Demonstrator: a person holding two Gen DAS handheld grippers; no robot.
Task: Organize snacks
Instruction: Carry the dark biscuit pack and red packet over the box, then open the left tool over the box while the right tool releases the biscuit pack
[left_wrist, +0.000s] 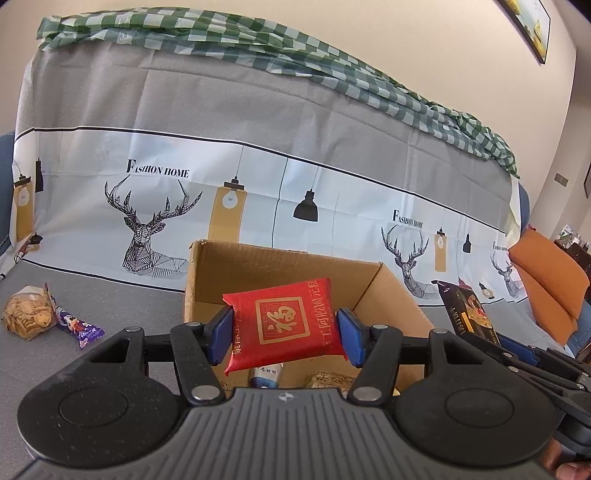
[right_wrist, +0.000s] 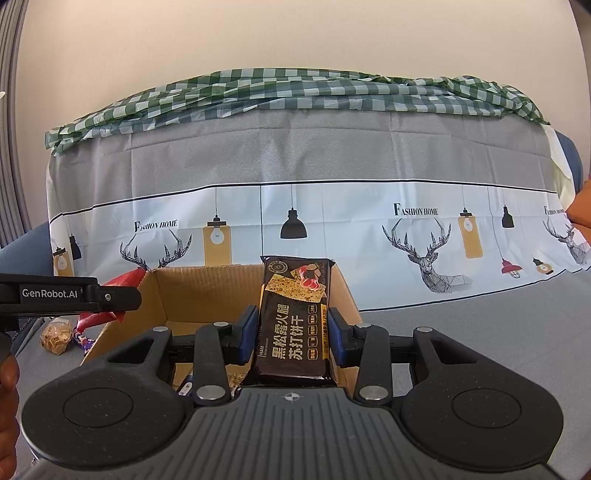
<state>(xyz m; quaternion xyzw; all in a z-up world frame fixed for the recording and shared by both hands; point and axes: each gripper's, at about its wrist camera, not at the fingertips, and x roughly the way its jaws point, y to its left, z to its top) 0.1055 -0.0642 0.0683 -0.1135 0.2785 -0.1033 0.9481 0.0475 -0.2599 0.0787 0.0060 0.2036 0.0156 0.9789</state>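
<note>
My left gripper (left_wrist: 283, 334) is shut on a red snack packet (left_wrist: 284, 325) with a gold emblem, held over the open cardboard box (left_wrist: 218, 266). My right gripper (right_wrist: 291, 338) is shut on a dark brown cracker packet (right_wrist: 293, 317), held upright above the same box (right_wrist: 207, 291). In the right wrist view the left gripper's arm and the red packet (right_wrist: 125, 280) show at the left over the box. The cracker packet (left_wrist: 469, 314) appears at the right edge of the box in the left wrist view. Other snacks lie on the box floor, mostly hidden.
A clear bag of biscuits (left_wrist: 26, 314) and a purple wrapped snack (left_wrist: 79, 326) lie on the grey cover left of the box. A deer-print sheet (left_wrist: 258, 166) drapes the backrest, topped by a green checked cloth (left_wrist: 258, 48). An orange cushion (left_wrist: 546, 291) sits at the right.
</note>
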